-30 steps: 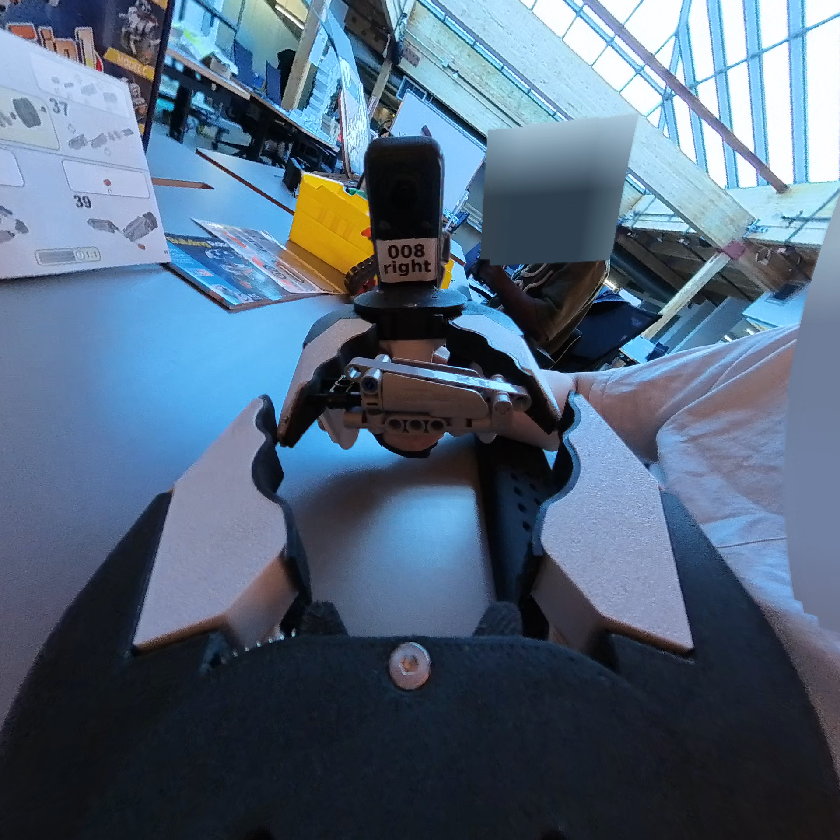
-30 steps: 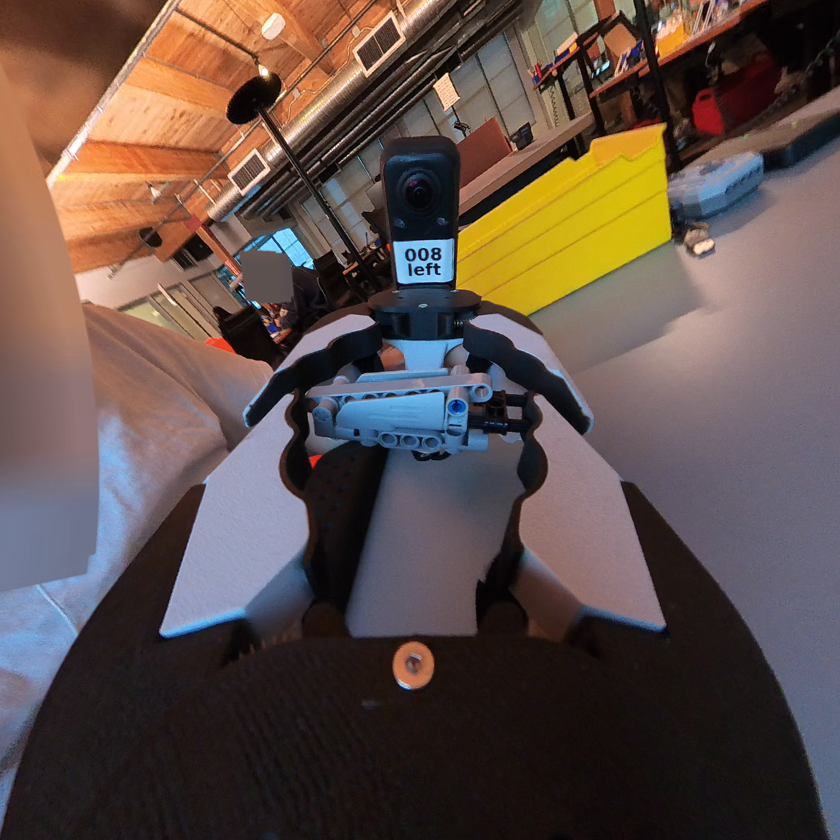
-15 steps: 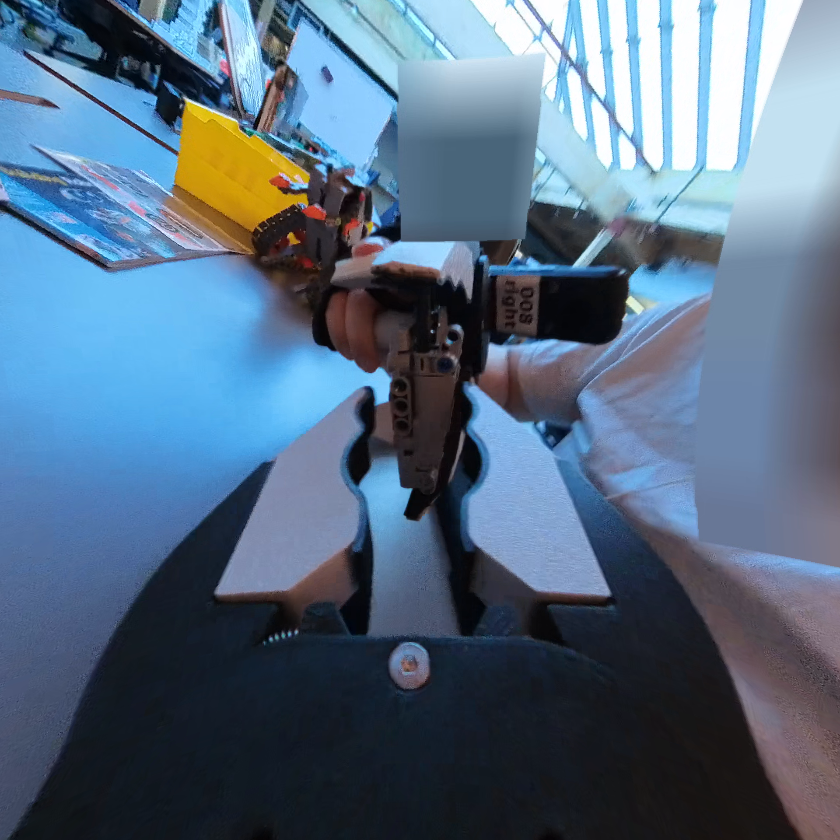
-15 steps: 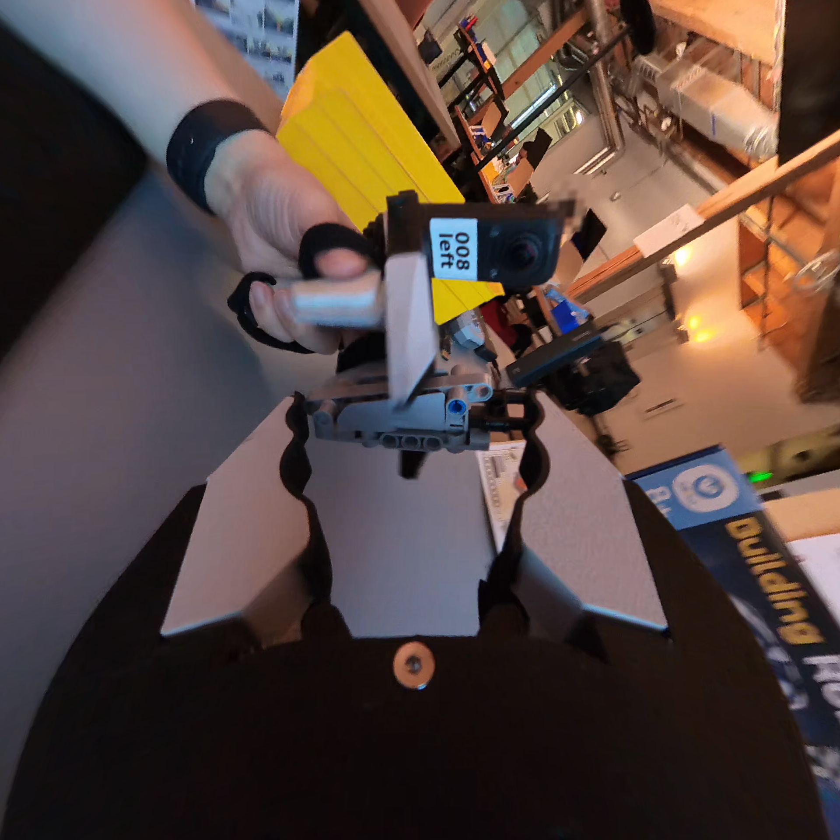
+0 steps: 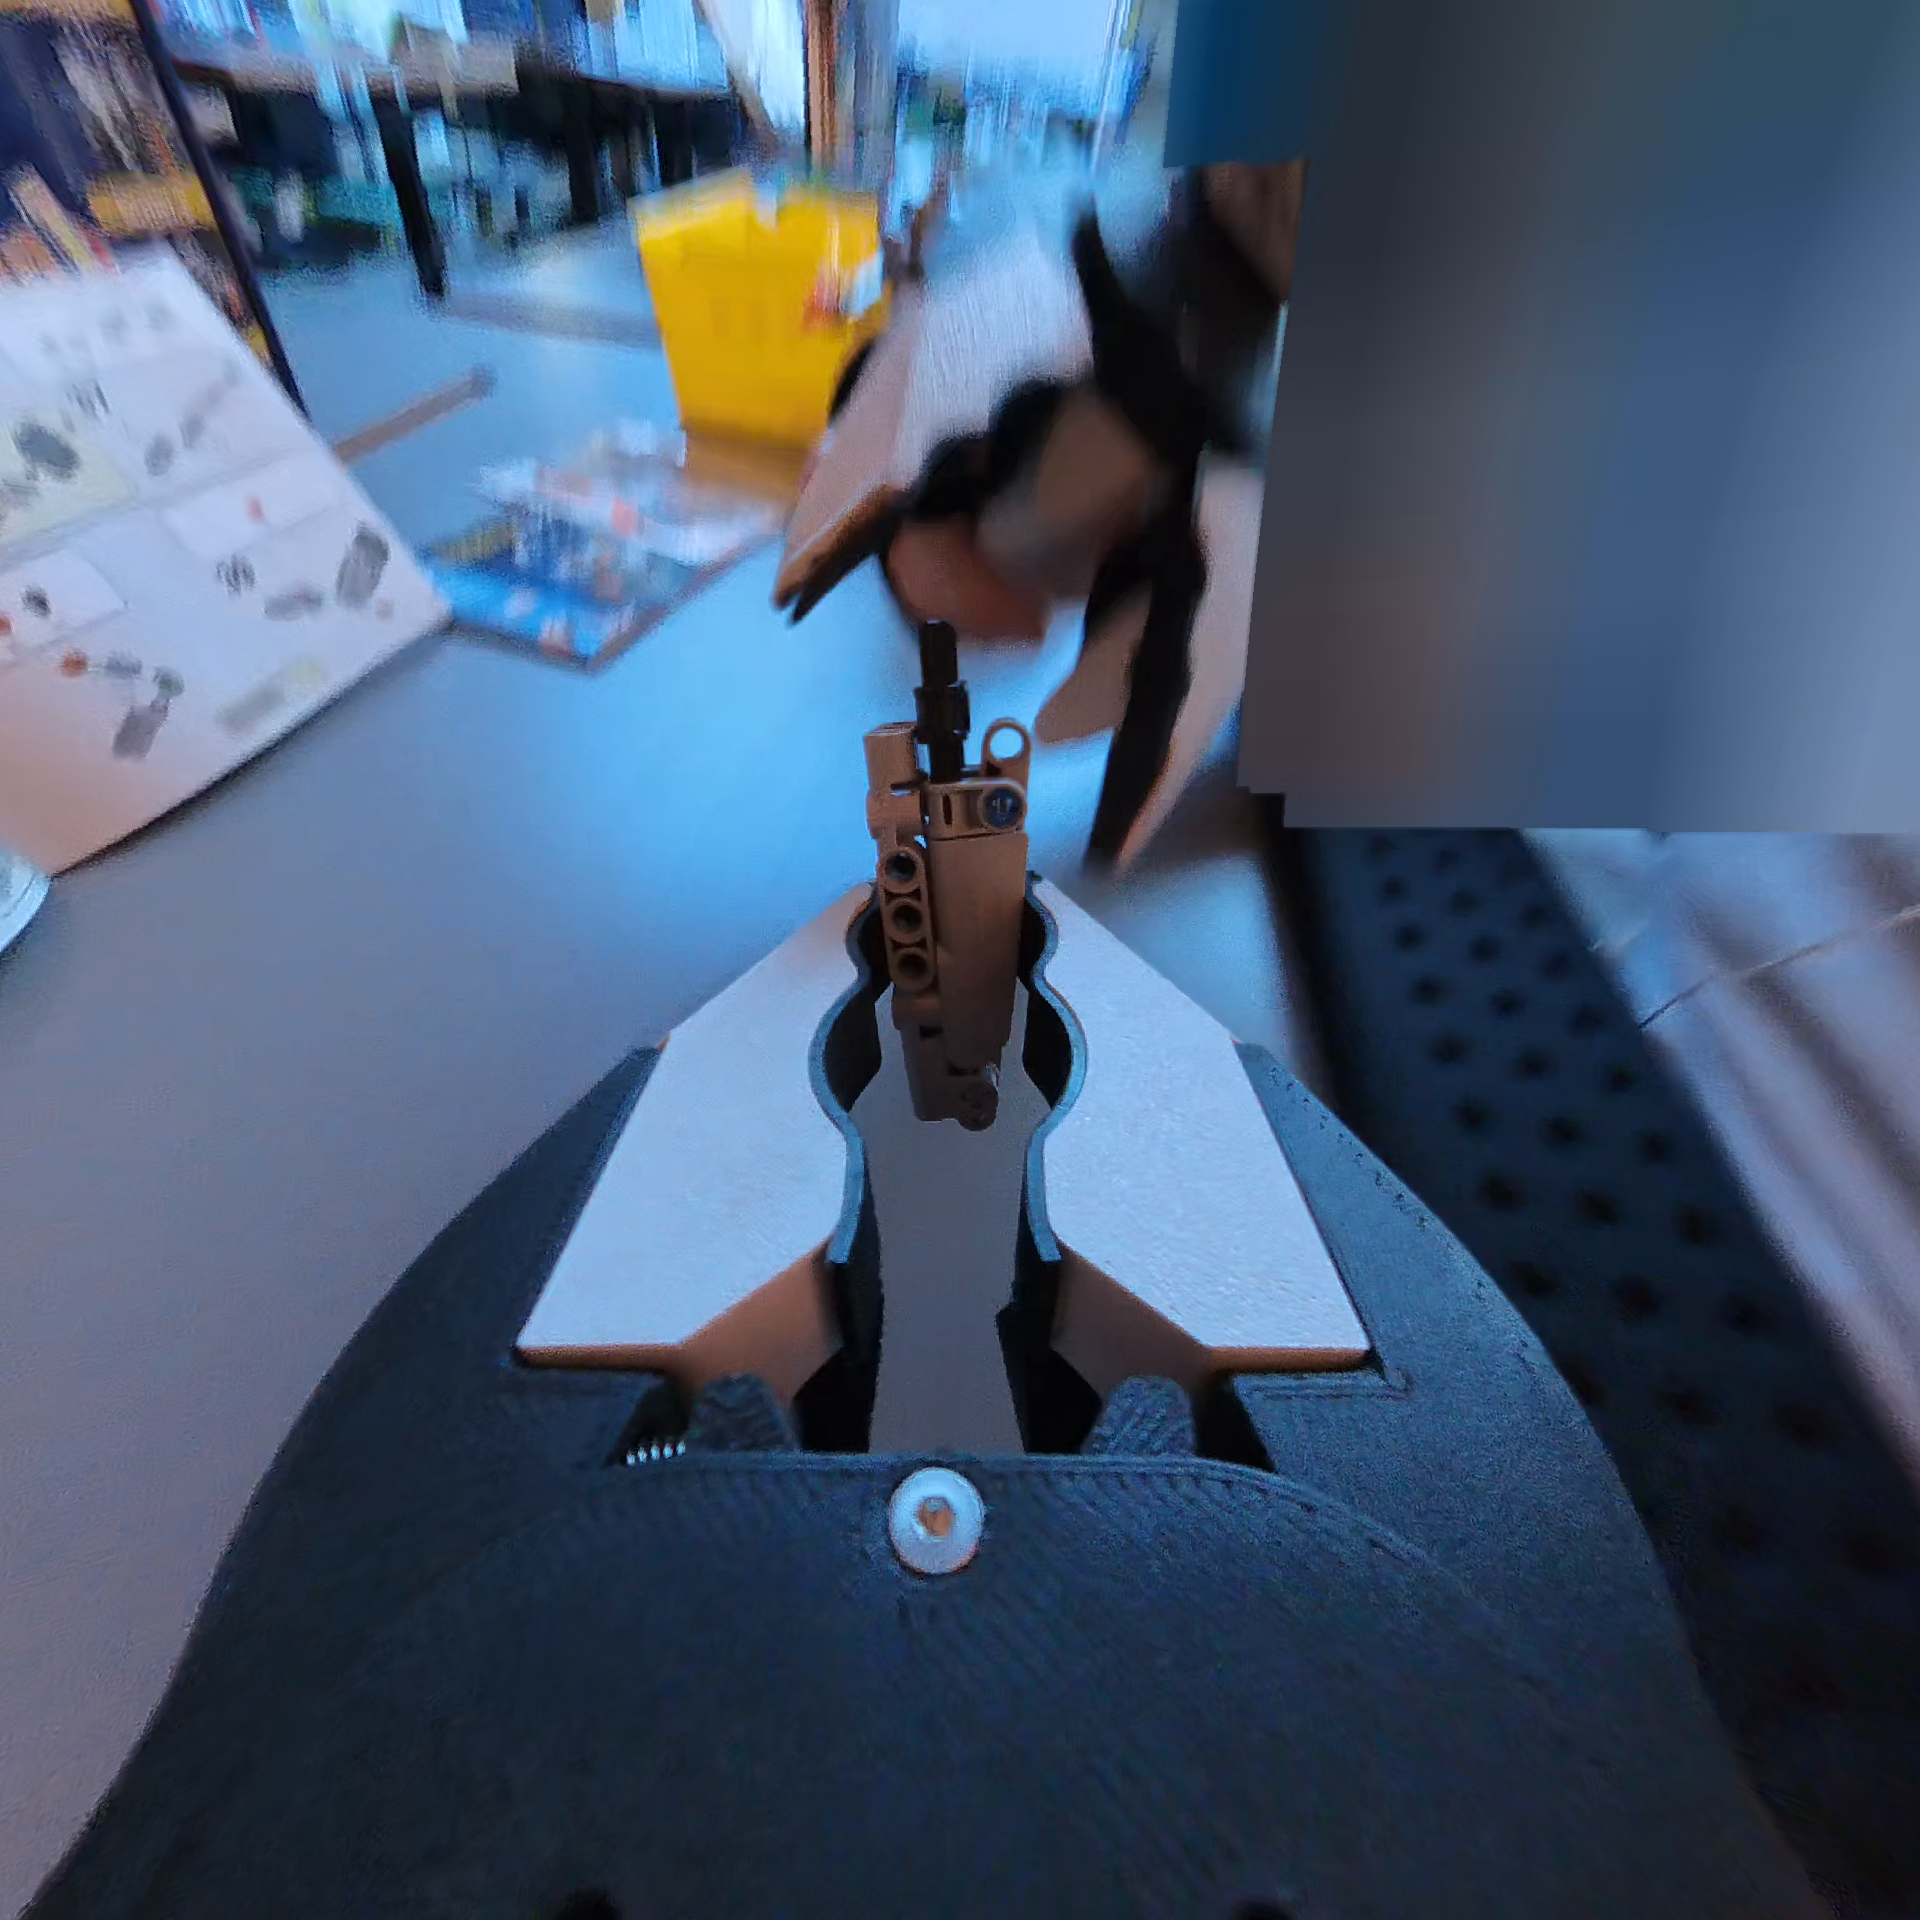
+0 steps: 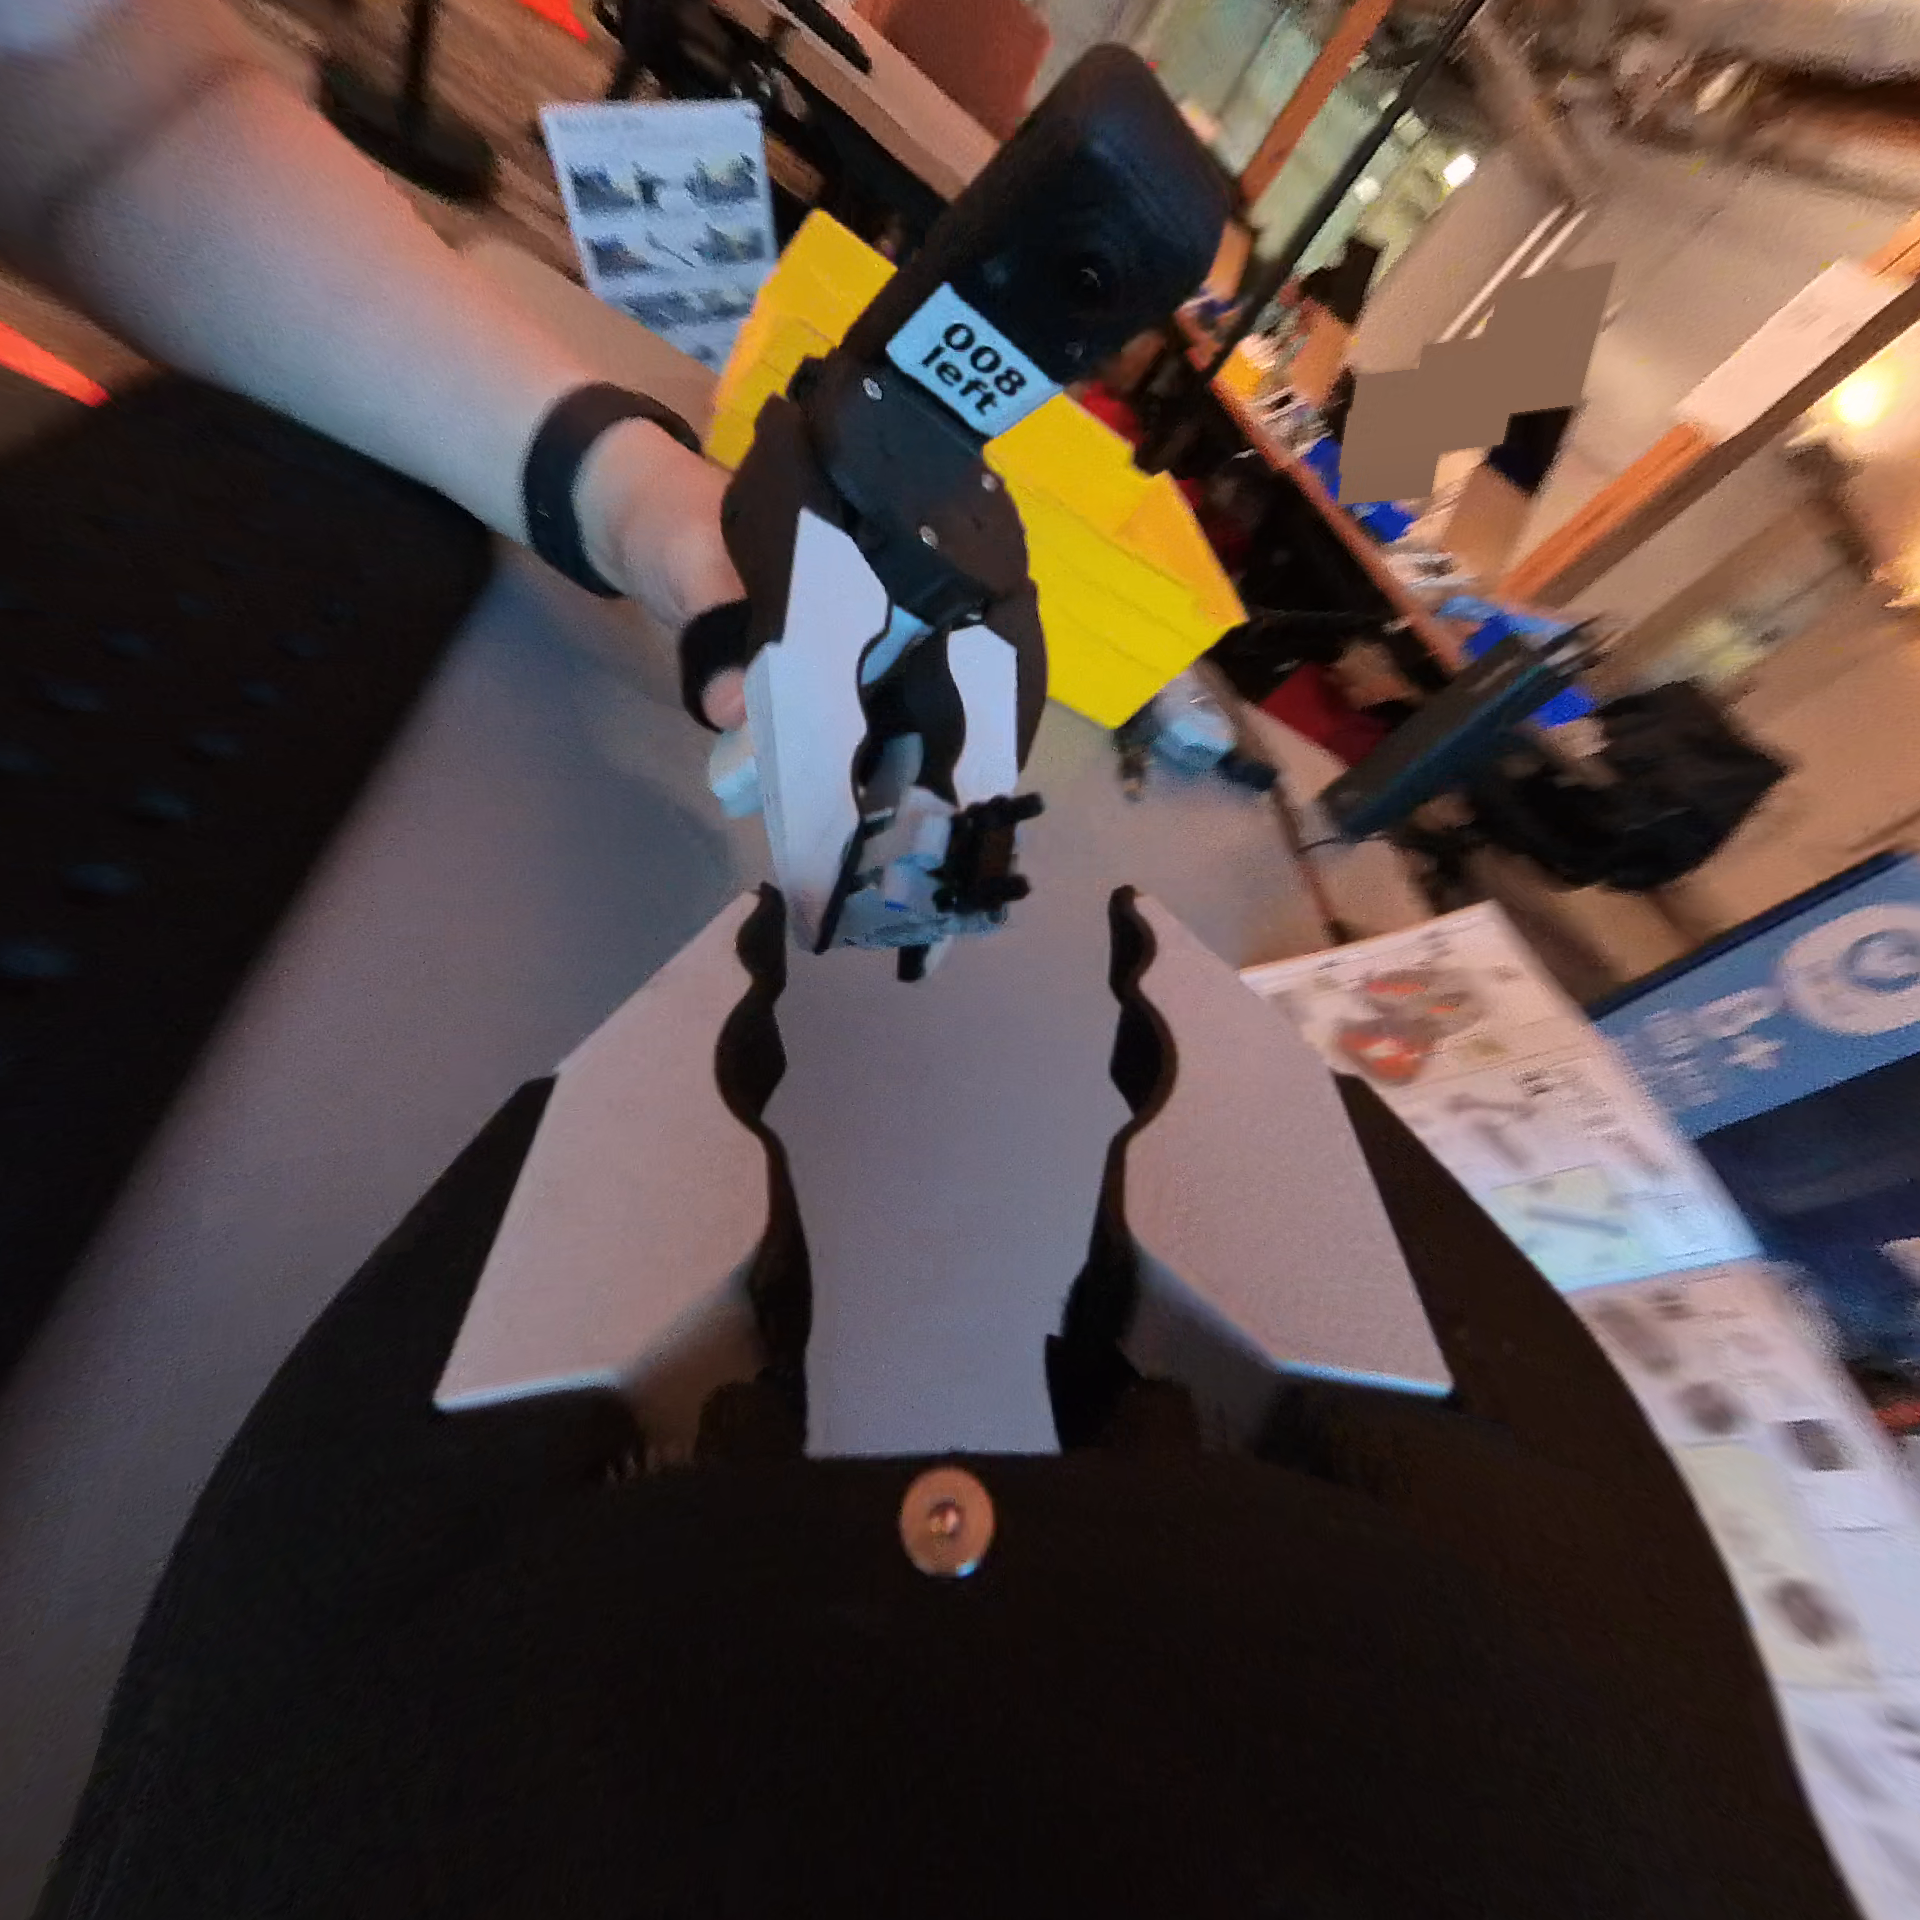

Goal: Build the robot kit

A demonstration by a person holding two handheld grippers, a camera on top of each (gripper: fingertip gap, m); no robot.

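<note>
the left gripper [image 5: 948, 940] had its two pale fingers pinched on a small grey brick assembly [image 5: 940, 935], which stood upright at twelve o'clock from the fingertips, a black axle pin [image 5: 938, 696] poking out of its top; it looked light, stiff and hard-surfaced, likely to shed a pressed-in part if twisted, so i judged the flat grey beam sides the place to grip, not the pin; the right gripper [image 6: 943, 914] held nothing, fingers spread wide, with the assembly just beyond its tips at twelve o'clock but apart from them; beneath lay the grey table [image 5: 416, 935]; at ten o'clock in the left wrist view stood a propped instruction sheet [image 5: 177, 561], farther on a flat booklet [image 5: 592, 540], and at twelve o'clock a yellow bin [image 5: 748, 312]; the left wrist view showed the grip and the beam holes sharply, yet the other gripper only as a blur at one o'clock; the right wrist view alone showed the left hand [image 6: 665, 540] with a black wrist strap, the black camera [image 6: 1081, 239] atop that gripper, printed pages [image 6: 1507, 1122] at three o'clock and a blue box [image 6: 1787, 997] beyond.
</note>
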